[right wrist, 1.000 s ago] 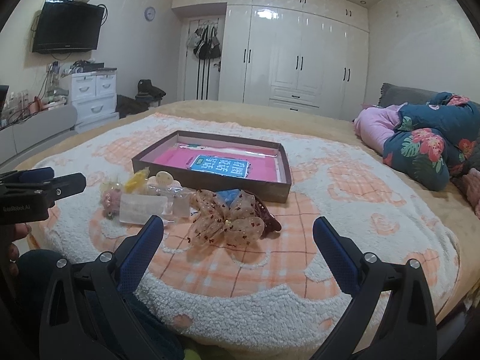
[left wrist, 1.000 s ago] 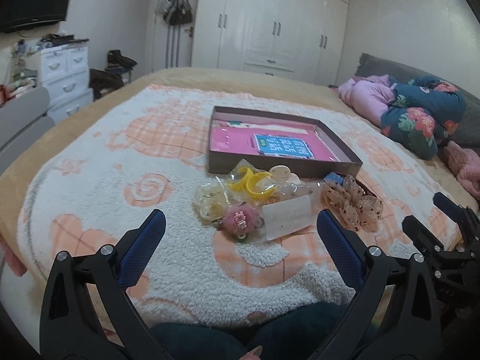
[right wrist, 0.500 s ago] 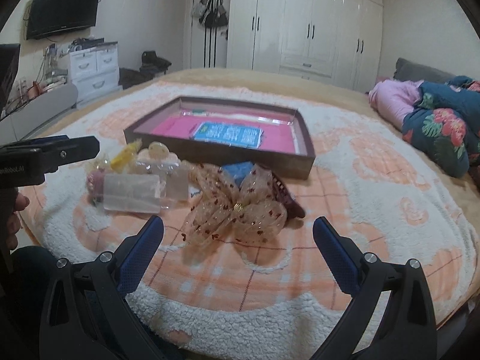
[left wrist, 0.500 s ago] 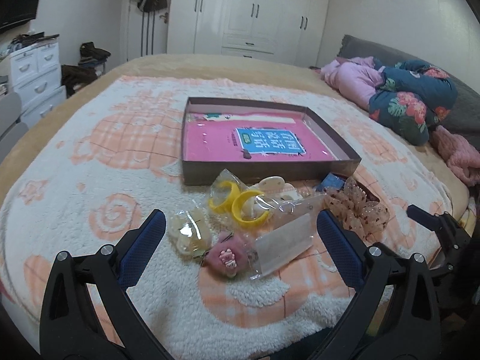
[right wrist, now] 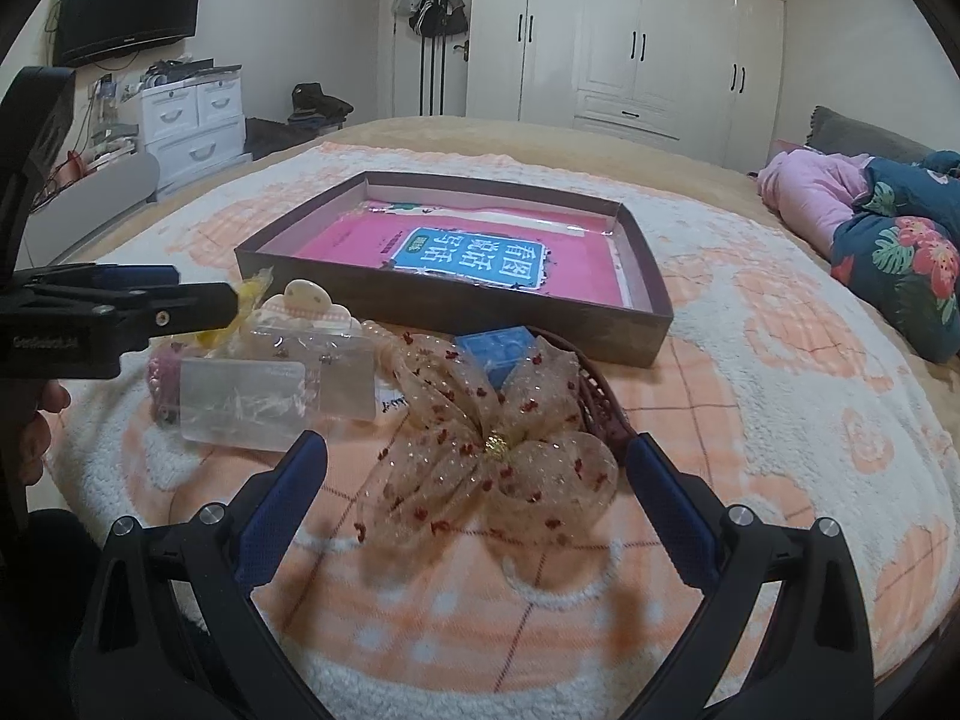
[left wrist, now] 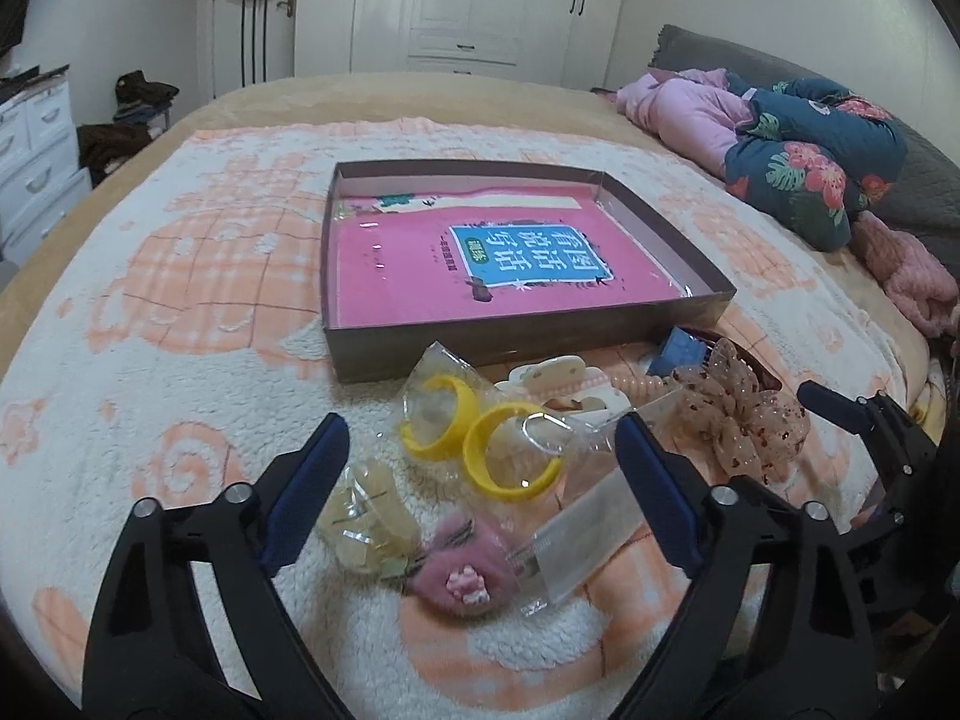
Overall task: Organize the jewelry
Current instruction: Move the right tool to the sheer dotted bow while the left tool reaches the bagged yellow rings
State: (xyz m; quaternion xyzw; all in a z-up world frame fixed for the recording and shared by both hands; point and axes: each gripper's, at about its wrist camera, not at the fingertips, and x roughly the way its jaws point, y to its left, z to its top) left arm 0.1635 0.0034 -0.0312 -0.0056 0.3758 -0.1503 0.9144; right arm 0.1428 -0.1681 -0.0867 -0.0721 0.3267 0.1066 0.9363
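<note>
On the bed blanket a pile of accessories lies in front of a shallow brown box that holds a pink book. My left gripper hovers over a bag of yellow rings, a pink fuzzy clip, a cream piece in a bag and a clear zip bag. Its jaws are closing, and the pads touch nothing. My right gripper is open, with a sheer red-dotted bow between its fingers, untouched. A dark red claw clip and a small blue box lie by the bow.
Folded pink and floral bedding is heaped at the right of the bed. White drawers and a wall TV stand to the left, wardrobes behind. A person's hand holds the left gripper.
Both grippers have come forward and lower toward the pile, which now looks larger. The left jaws stand a little narrower than before. Nothing on the blanket has moved.
</note>
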